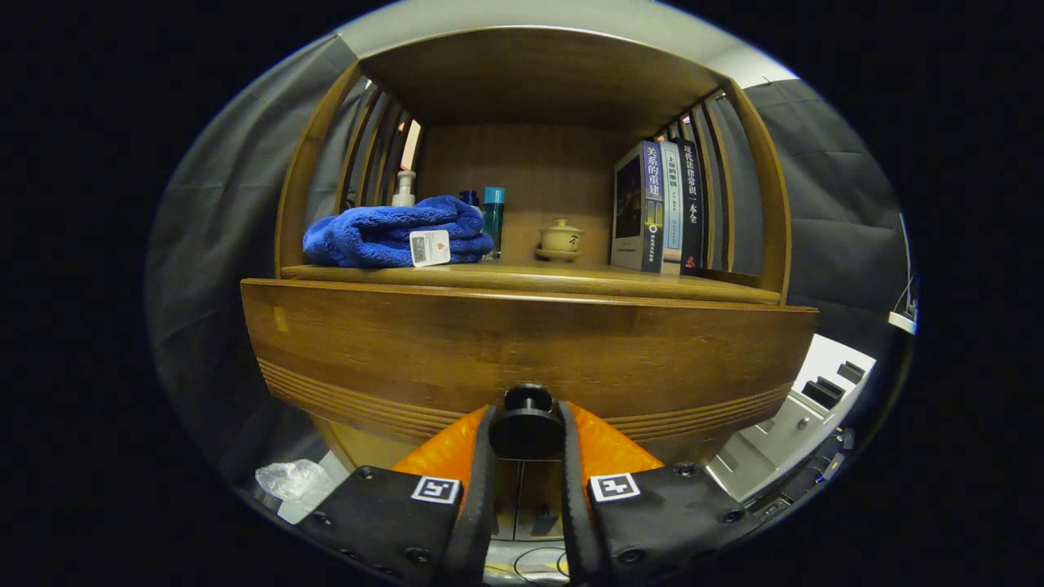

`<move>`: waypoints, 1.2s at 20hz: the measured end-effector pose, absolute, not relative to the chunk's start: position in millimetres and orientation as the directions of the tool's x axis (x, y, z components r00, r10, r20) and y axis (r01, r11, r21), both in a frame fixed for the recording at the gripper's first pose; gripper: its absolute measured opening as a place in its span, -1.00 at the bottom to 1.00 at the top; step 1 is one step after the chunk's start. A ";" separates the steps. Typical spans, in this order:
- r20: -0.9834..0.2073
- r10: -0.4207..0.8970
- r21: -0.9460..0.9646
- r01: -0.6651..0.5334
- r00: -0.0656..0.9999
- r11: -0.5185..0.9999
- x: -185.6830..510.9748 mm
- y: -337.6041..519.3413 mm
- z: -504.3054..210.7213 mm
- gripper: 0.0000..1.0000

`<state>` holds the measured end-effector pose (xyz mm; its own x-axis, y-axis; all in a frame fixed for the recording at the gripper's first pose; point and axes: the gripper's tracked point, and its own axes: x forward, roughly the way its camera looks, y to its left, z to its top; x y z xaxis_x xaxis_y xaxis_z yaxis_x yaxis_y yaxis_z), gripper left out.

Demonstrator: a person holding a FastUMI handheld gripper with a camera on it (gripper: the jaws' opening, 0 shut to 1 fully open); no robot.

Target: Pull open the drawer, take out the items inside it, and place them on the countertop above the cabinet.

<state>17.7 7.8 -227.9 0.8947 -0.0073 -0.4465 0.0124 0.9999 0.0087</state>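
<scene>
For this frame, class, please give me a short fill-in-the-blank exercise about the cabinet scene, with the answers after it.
1. The tool has its fingers on either side of the drawer's round ____.
2. The folded towel on the countertop is ____ in colour.
3. The books stand ____ beside the small lidded cup.
4. The drawer front is made of ____.

Answers: knob; blue; upright; wood

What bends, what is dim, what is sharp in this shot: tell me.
Gripper view: fisheye bows the drawer front and the cabinet's posts outward; light is dim and warm, the shelf's back shadowed; the knob, clamped between the gripper fingers, is dark but sharp; blue towel and books are crisp.
</scene>
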 end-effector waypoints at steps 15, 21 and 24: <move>-0.543 -0.048 -0.006 0.053 0.838 0.999 -67.7 8.0 -210.2 -0.12; -0.563 -0.048 -0.014 0.049 0.825 0.999 -79.7 9.7 -207.7 -0.12; -0.555 -0.045 -0.026 0.037 0.830 0.999 -81.0 10.5 -207.6 -0.11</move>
<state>-81.0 10.5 -207.6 0.8304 -0.0453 -0.5554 0.0368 0.9990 -0.0265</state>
